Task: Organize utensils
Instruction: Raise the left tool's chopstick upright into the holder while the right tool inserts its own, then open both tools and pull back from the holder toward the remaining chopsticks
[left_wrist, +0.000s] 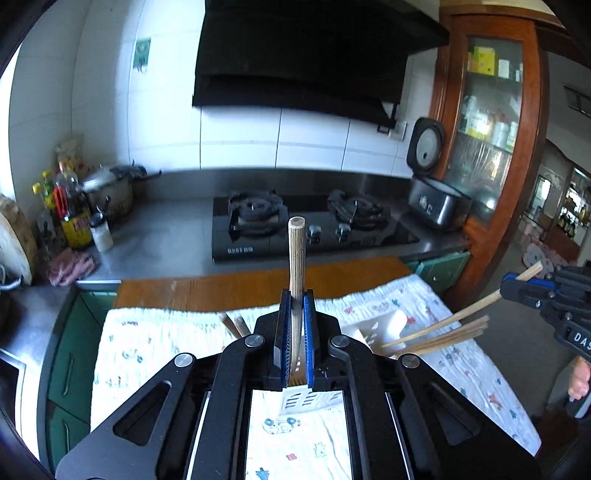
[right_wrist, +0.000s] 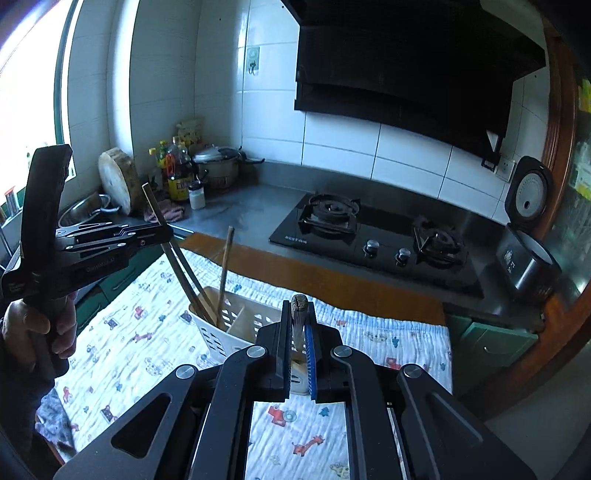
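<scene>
Left gripper (left_wrist: 296, 295) is pinched on one chopstick (left_wrist: 296, 254), seen end-on at centre frame of the left view, its long axis running up out of the jaws and down toward the white basket (left_wrist: 384, 325) below. Right gripper (right_wrist: 298, 314) is likewise clamped on a stick (right_wrist: 299, 303); only its blunt top shows above the pads in the right view.

Key relation — the basket sits directly under and just ahead of both grippers, lying tilted on the cloth (right_wrist: 155, 354). In the right view its open mouth faces upper left, with loose chopsticks (right_wrist: 224, 273) leaning out of it. In the left view more sticks (left_wrist: 439, 334) fan out to the right of the basket. Judgement: both held sticks hang nearly upright over it; neither hand is clearly nearer.

Surface — a printed quilted cloth over a wooden table (left_wrist: 207, 286). Beyond it, upper half of both frames: steel counter, black gas hob (right_wrist: 373, 240), hood above, white tiles. Bottles and a pot (right_wrist: 216, 168) stand at upper left, a rice cooker (right_wrist: 524, 258) with its lid open at right.
</scene>
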